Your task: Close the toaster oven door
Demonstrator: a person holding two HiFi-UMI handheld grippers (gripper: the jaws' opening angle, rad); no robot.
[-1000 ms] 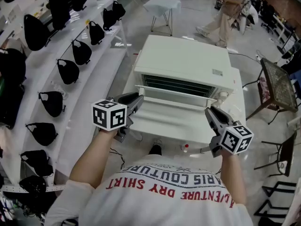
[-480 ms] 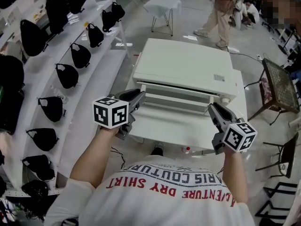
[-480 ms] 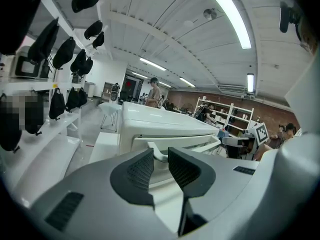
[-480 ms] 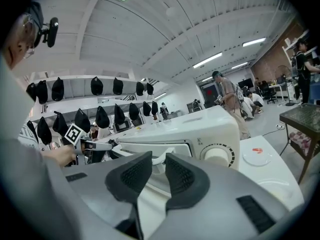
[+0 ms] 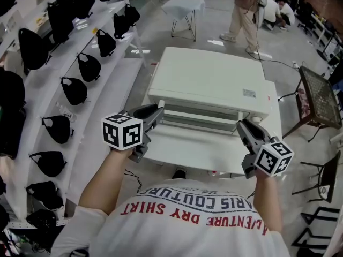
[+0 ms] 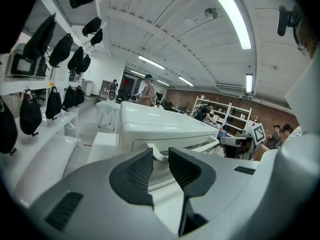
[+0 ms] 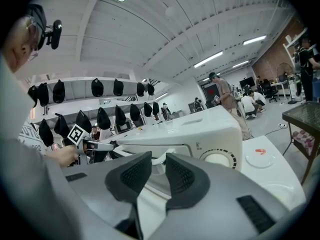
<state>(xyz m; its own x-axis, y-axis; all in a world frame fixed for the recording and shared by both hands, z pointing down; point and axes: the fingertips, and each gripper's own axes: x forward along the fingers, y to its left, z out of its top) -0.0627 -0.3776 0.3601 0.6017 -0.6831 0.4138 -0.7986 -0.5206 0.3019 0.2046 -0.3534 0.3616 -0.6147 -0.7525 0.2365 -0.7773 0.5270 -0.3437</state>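
The white toaster oven [image 5: 209,79] sits on a white table, its drop-down door [image 5: 198,141] tilted up with only a narrow slot left under the oven top. My left gripper [image 5: 159,112] clamps the left end of the door handle [image 6: 159,155]. Its jaws have just eased a little wider, and the handle still sits between the pads. My right gripper [image 5: 242,125] is shut on the right end of the handle [image 7: 157,160], beside the round dial [image 7: 217,158]. Each gripper view shows the other gripper across the door.
White shelves with several black bags [image 5: 75,90] run along the left. The table [image 5: 274,98] juts out on the oven's right. A dark side table [image 5: 316,95] stands at the right, a white chair [image 5: 185,9] behind the oven, and a person [image 5: 244,9] walks at the back.
The door has swung up from lying open, with the heating rack showing, to nearly shut. Both grippers rose and moved toward the oven with the handle.
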